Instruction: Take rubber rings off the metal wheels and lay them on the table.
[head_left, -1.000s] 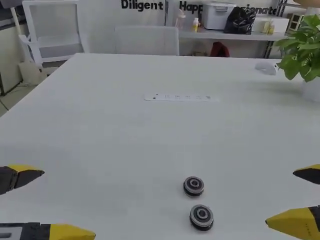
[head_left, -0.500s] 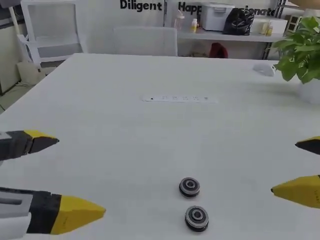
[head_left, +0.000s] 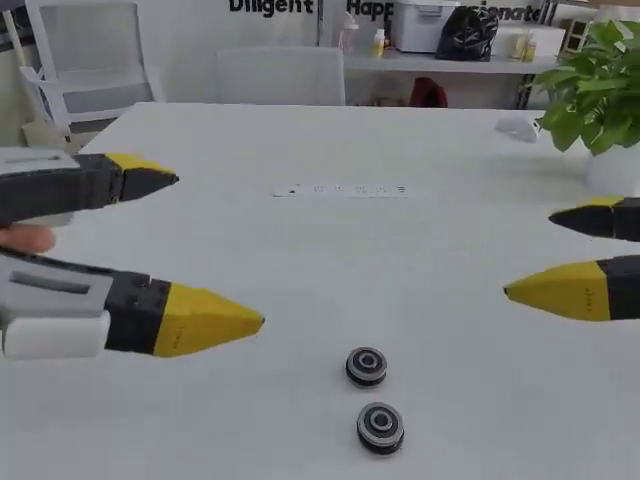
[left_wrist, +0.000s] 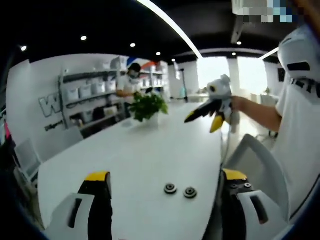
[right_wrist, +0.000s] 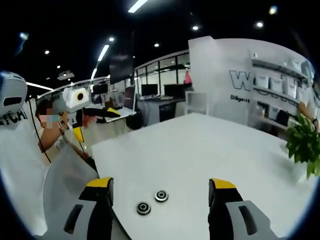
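I have two small round metal wheels with dark rubber rims to work on. Both lie flat on the white table (head_left: 300, 270), well on my side of the white power strip (head_left: 345, 190). The farther wheel (head_left: 366, 366) sits closer to the strip and the nearer wheel (head_left: 380, 427) just beyond it toward me, close together but apart. The rims look to be still on, so I judge that no ring has been stripped yet.

The left gripper (head_left: 217, 250) hangs to the left of the strip and nearer me, with its yellow-tipped jaws spread wide and nothing between them. The right gripper (head_left: 528, 255) hangs to the strip's right, likewise spread and empty.

The relation that matters is that the wheels lie between the two grippers and lower, farther from the strip than either pair of tips. With their axles upright they offer no long axis. The pair itself lines up roughly along a line running from the strip toward me. The left gripper's lower tip looks somewhat closer to the farther wheel than the right's does, so I would expect the left to come down and steady it first. Height above the table I cannot judge.
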